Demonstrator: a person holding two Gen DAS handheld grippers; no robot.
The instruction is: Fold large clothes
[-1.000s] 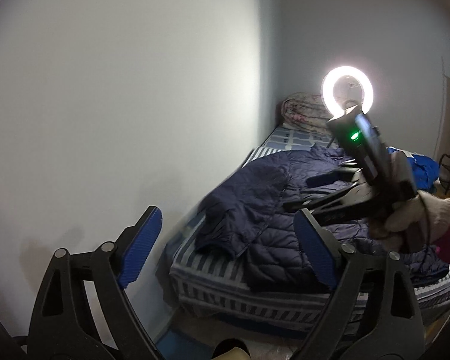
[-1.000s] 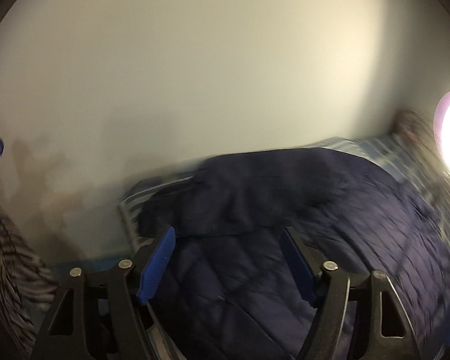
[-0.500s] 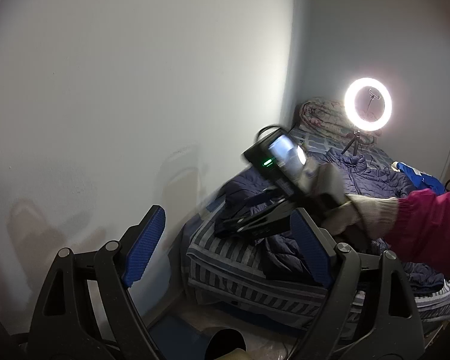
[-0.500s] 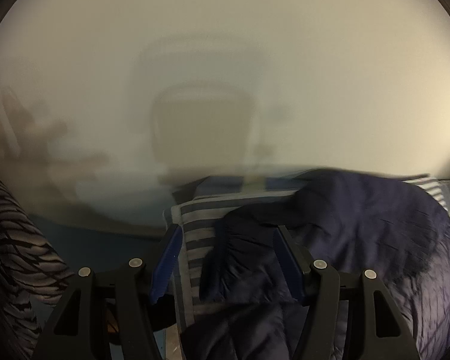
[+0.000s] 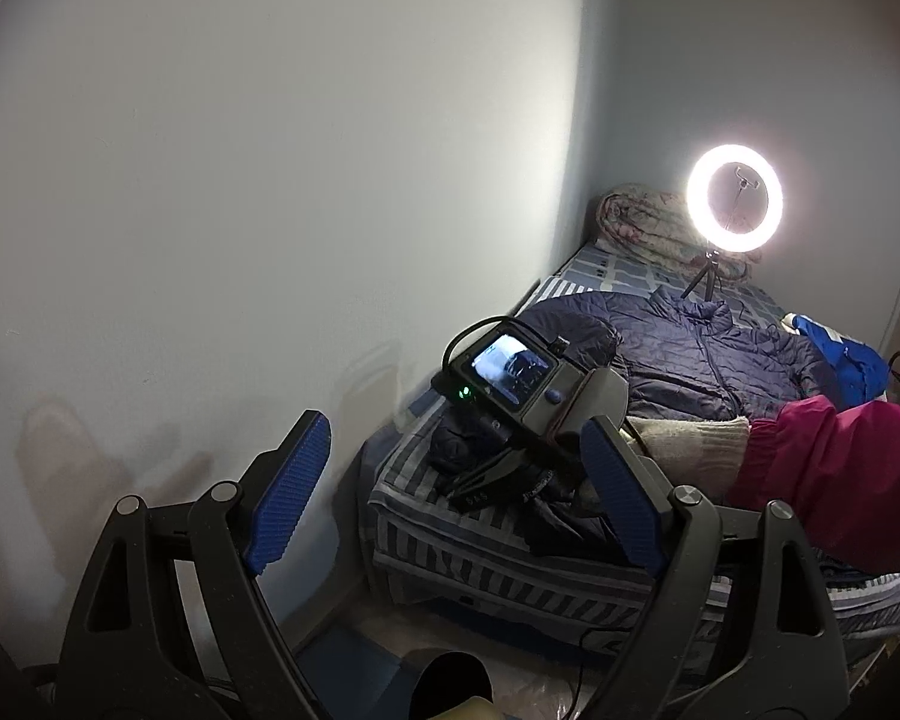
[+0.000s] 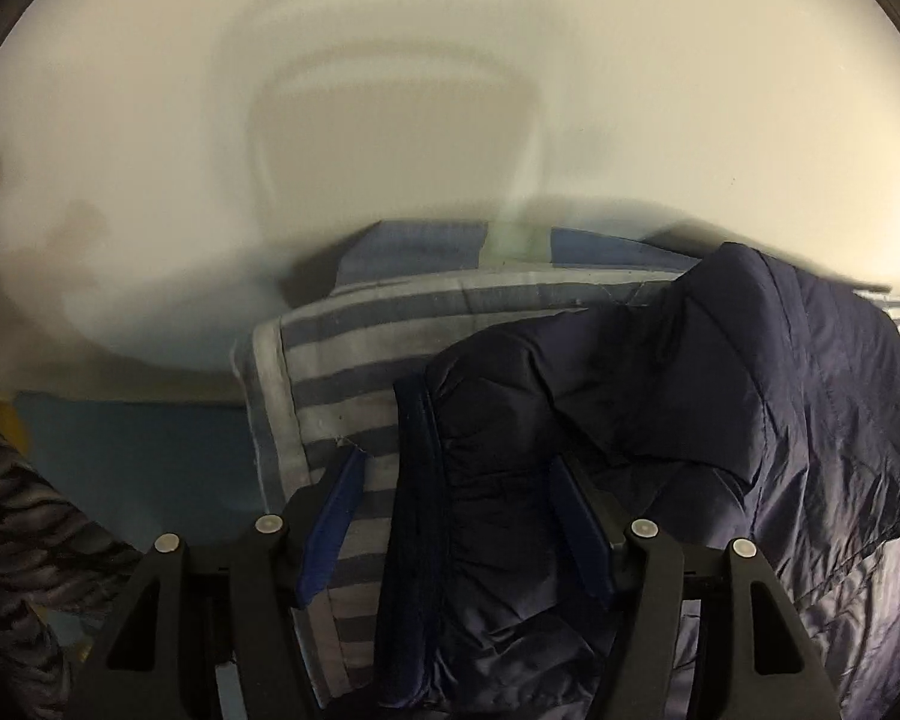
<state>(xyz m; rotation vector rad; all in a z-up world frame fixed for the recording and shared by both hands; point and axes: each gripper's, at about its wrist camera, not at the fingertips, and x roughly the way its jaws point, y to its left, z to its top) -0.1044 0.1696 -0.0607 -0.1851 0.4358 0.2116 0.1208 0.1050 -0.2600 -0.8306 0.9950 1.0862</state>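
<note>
The right tool point(image 6: 459, 519) has dropped to the jacket's point(image 6: 660, 420) hem at frame centre, wide; left tool point(image 5: 444, 492) hangs wide.

Left gripper point(image 5: 453, 501): black triangulated frames, silver screws, ribbed blue pads. Right gripper point(image 6: 459, 528): same build; a lit screen, green LED and looped black cable are seen on its body. A magenta sleeve point(image 5: 840, 480) over a cream knit glove point(image 5: 690, 450) is noted.

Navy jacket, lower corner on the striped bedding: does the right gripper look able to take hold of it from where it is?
Probably yes. The right gripper is open and low over the navy jacket, whose dark edge lies between the blue pads; nothing blocks it.
</note>
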